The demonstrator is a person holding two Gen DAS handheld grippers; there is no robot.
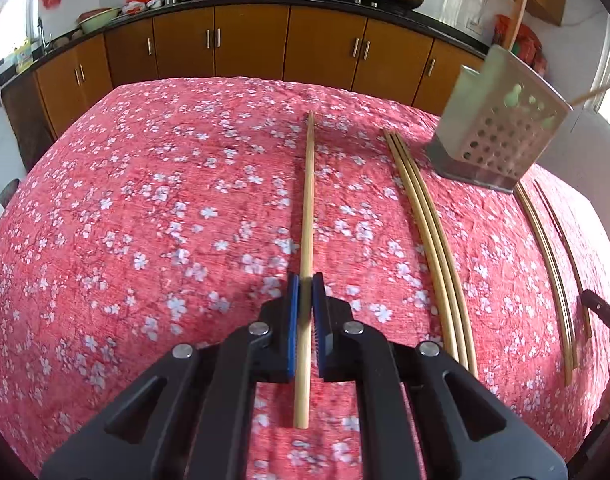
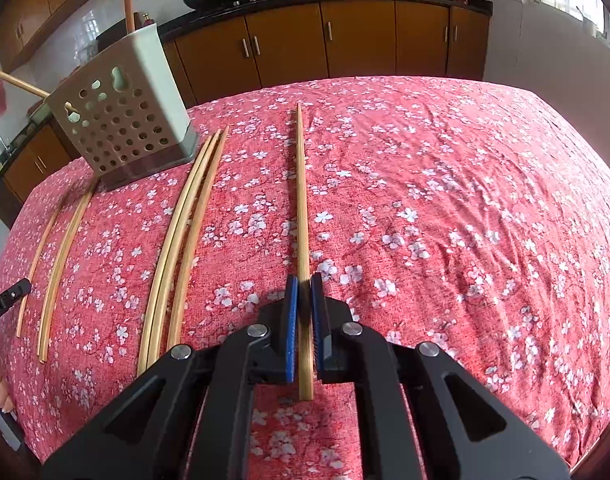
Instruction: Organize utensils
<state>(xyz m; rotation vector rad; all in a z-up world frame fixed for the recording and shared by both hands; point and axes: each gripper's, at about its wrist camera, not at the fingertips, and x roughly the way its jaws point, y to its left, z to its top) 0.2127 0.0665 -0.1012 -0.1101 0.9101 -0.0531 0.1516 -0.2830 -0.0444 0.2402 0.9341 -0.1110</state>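
red floral tablecloth (image 1: 145, 220), clamped chopstick (image 1: 308, 200) lengthwise toward far cabinets (image 1: 249, 40)

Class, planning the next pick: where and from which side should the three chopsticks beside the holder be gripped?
Probably grip the three chopsticks near their near ends, coming from above with jaws across them: they lie flat, side by side, and the holder crowds their far tips.

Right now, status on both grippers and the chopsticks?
Left gripper shut on chopstick. Right gripper shut on another. Loose chopsticks beside perforated holder. Nothing blocking.
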